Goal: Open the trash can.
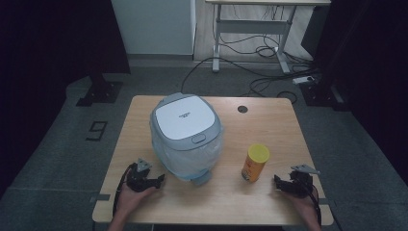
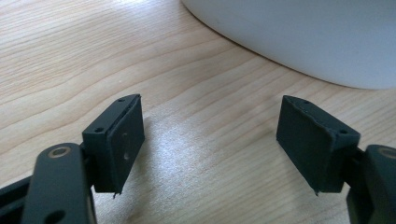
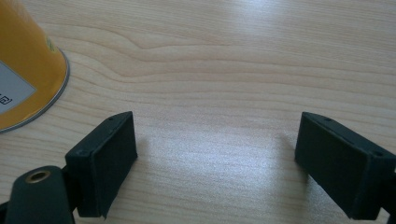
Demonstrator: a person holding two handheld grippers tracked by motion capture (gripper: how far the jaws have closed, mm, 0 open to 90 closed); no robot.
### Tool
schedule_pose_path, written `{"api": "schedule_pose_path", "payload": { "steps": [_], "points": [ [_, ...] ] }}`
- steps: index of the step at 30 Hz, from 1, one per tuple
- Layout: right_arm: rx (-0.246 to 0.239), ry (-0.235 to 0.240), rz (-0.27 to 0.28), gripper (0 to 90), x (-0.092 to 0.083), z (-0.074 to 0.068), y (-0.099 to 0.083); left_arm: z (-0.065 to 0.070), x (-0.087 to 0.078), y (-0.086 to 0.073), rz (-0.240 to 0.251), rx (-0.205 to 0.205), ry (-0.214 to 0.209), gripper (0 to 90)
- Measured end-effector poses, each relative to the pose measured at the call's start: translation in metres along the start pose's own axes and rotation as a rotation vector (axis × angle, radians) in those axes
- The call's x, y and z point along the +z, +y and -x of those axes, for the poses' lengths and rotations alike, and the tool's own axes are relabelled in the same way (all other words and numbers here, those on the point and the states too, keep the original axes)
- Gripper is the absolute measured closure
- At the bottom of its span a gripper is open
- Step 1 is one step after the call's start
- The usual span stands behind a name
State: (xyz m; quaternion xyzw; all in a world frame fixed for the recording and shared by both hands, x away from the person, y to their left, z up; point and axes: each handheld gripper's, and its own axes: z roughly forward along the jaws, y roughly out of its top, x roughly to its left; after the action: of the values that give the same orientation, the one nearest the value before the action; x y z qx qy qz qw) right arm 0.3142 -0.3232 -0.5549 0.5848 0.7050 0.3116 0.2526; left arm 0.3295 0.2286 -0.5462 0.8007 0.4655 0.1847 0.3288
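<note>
Yellow cylindrical canister [image 1: 255, 162] is standing upright on the wooden table [image 1: 269, 122], near the right gripper [image 1: 281, 183]; both that and the left gripper [image 1: 156, 181] are resting spread wide, gripping nothing.

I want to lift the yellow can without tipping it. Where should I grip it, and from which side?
Grip the yellow can across its round body, near the middle. It stands upright, so come level from the right with the open right hand-held gripper, the closer one.
</note>
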Motion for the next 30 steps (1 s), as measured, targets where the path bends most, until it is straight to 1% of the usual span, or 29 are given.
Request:
{"api": "schedule_pose_path", "payload": {
  "steps": [2, 3, 4, 5, 7, 10, 12, 15, 17, 18, 22, 23, 24, 27, 30],
  "points": [
    [0.0, 0.001, 0.0, 11.9, 0.0, 0.0, 0.0, -0.001, -0.001, 0.0, -0.004, -0.008, 0.004, 25.0],
    [-0.001, 0.001, 0.0, 12.0, 0.0, 0.0, 0.0, -0.001, -0.002, 0.0, -0.008, -0.023, 0.002, 25.4],
    [-0.001, 0.001, 0.0, 12.0, 0.0, 0.0, 0.0, -0.001, -0.002, 0.0, -0.008, -0.023, 0.002, 25.9],
    [-0.001, 0.001, 0.0, 12.0, 0.0, 0.0, 0.0, -0.002, -0.005, 0.0, -0.009, -0.038, 0.0, 26.3],
    [-0.001, 0.001, 0.0, 12.0, 0.0, 0.0, 0.0, -0.002, -0.006, 0.001, -0.003, -0.043, 0.002, 27.1],
    [-0.001, 0.001, 0.0, 12.0, 0.0, 0.0, 0.0, -0.002, -0.016, 0.003, 0.027, -0.059, -0.002, 29.3],
    [-0.001, 0.001, 0.0, 12.0, 0.0, 0.0, 0.0, -0.002, -0.018, 0.004, 0.036, -0.063, -0.004, 30.2],
    [-0.002, 0.002, 0.0, 12.1, 0.0, 0.0, 0.0, -0.003, -0.031, 0.007, 0.075, -0.079, -0.018, 35.7],
    [-0.002, 0.003, 0.0, 12.1, 0.0, 0.0, 0.0, -0.003, -0.033, 0.008, 0.084, -0.086, -0.021, 40.1],
    [-0.004, 0.006, 0.0, 12.2, 0.0, 0.0, 0.0, -0.003, -0.041, 0.01, 0.104, -0.095, -0.031, 43.2],
    [-0.005, 0.007, 0.001, 12.4, 0.0, 0.0, 0.0, -0.001, -0.057, 0.017, 0.142, -0.108, -0.044, 52.9],
    [-0.007, 0.008, 0.0, 12.3, 0.0, 0.0, 0.0, -0.001, -0.057, 0.017, 0.142, -0.108, -0.044, 54.9],
    [-0.007, 0.008, 0.0, 12.3, 0.0, 0.0, 0.0, 0.0, -0.066, 0.021, 0.159, -0.106, -0.056, 57.2],
    [-0.007, 0.008, 0.001, 12.4, 0.0, 0.0, 0.0, 0.002, -0.078, 0.027, 0.179, -0.103, -0.077, 62.2],
    [-0.007, 0.009, 0.0, 12.4, 0.0, 0.0, 0.0, 0.004, -0.089, 0.033, 0.194, -0.09, -0.096, 67.2]
  ]
}}
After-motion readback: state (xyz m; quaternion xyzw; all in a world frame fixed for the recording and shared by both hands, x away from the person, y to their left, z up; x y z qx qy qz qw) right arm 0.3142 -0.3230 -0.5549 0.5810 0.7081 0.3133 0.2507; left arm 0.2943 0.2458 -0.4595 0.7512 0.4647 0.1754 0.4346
